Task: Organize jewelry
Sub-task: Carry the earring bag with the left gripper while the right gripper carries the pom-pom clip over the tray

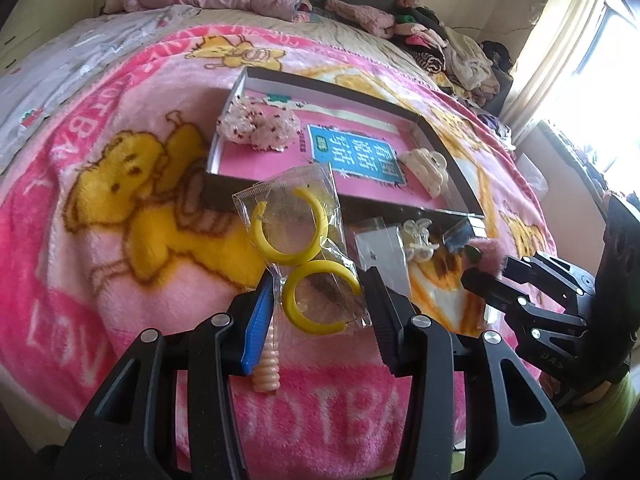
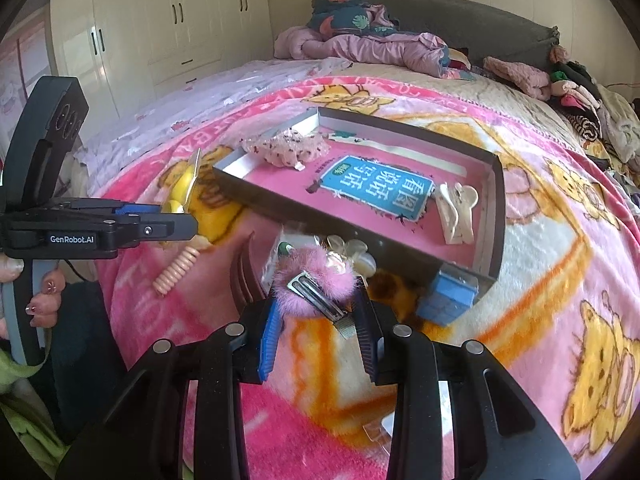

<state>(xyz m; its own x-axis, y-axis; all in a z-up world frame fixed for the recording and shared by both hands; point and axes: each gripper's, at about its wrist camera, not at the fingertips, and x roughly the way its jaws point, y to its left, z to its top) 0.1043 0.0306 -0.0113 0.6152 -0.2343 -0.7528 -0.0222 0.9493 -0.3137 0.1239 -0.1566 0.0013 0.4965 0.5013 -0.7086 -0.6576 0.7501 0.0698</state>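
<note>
My left gripper (image 1: 320, 300) pinched the bagged yellow hoop earrings (image 1: 308, 256); my right gripper (image 2: 320, 320) clamped the pink fluffy hair clip (image 2: 316, 280). Both were mid-carry, I judged. Next each needed lifting over the tray (image 2: 494, 216) wall at twelve o'clock.

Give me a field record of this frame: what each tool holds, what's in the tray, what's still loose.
left tool: shut on bag of yellow hoop earrings
right tool: shut on pink fluffy hair clip
tray: on the pink blanket, holds floral scrunchie and cream claw clip
loose outside tray: peach spiral hair tie, small white claw clip, blue box
</note>
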